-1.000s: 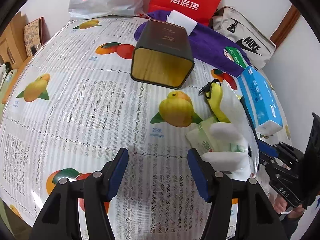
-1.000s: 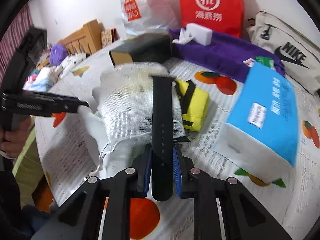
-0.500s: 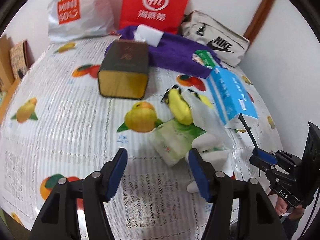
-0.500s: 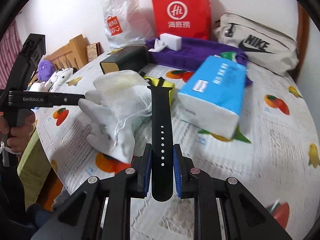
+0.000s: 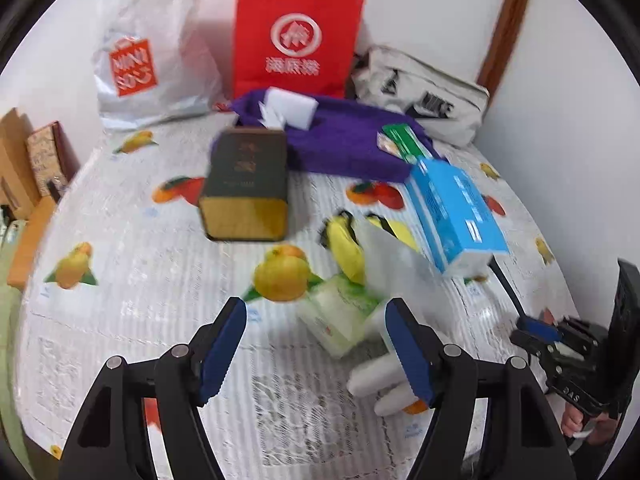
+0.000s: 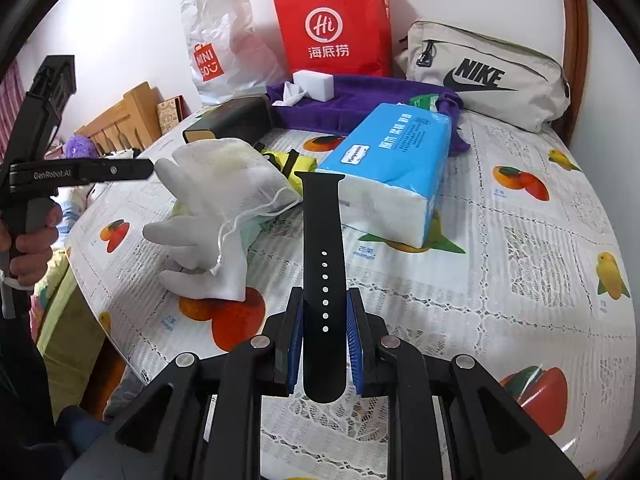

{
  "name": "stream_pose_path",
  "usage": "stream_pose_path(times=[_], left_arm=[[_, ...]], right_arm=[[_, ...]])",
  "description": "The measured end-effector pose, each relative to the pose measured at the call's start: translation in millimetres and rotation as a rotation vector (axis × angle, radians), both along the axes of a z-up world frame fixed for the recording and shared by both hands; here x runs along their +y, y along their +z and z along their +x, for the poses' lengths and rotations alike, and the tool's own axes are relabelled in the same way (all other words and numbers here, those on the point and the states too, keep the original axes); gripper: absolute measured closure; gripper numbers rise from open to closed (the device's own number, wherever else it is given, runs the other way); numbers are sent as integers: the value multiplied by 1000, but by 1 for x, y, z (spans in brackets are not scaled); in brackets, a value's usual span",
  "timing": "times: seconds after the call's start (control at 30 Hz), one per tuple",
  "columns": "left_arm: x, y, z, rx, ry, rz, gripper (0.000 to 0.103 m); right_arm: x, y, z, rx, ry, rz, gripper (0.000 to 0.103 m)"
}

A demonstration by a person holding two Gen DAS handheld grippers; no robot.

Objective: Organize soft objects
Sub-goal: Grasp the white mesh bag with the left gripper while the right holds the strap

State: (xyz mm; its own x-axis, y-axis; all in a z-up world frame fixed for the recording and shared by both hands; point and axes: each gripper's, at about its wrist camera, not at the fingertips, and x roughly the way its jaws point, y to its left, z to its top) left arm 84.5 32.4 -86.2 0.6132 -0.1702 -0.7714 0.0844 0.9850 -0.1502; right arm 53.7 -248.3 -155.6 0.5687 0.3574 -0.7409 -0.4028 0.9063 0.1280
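Note:
My right gripper [image 6: 323, 332] is shut on a black watch strap [image 6: 323, 248] that sticks up and forward above the table. My left gripper [image 5: 316, 340] is open and empty above the table's near edge. It also shows at the left of the right wrist view [image 6: 148, 170], close to a white mesh pouch [image 6: 236, 172]. The pouch lies over a white glove [image 6: 208, 256] and a green tissue pack [image 5: 340, 316]. A yellow pouch [image 5: 348, 248] lies behind them.
A blue tissue pack [image 6: 392, 160], a dark open-ended box [image 5: 248, 188], a purple cloth [image 5: 344, 140] with a white box [image 5: 292, 110], a red bag [image 5: 296, 36], a white Miniso bag [image 5: 140, 68] and a Nike bag [image 6: 484, 76] stand on the table [image 6: 520, 240].
Both grippers have pulled back and up from the pile, so more of the table shows. The right gripper has lifted the strap away from the mesh pouch. The left jaws stay open.

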Motion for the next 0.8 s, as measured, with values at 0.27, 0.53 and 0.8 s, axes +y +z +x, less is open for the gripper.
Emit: stream_pose_path(times=[0.27, 0.53, 0.8], left_arm=[[-9, -5, 11, 10, -38, -32, 30], [-51, -35, 39, 77, -153, -85, 31], [-53, -47, 53, 88, -144, -57, 69]], right_arm=[[-5, 0, 1, -1, -20, 2, 83], [-10, -2, 3, 13, -46, -10, 83], [-13, -8, 10, 42, -55, -5, 83]])
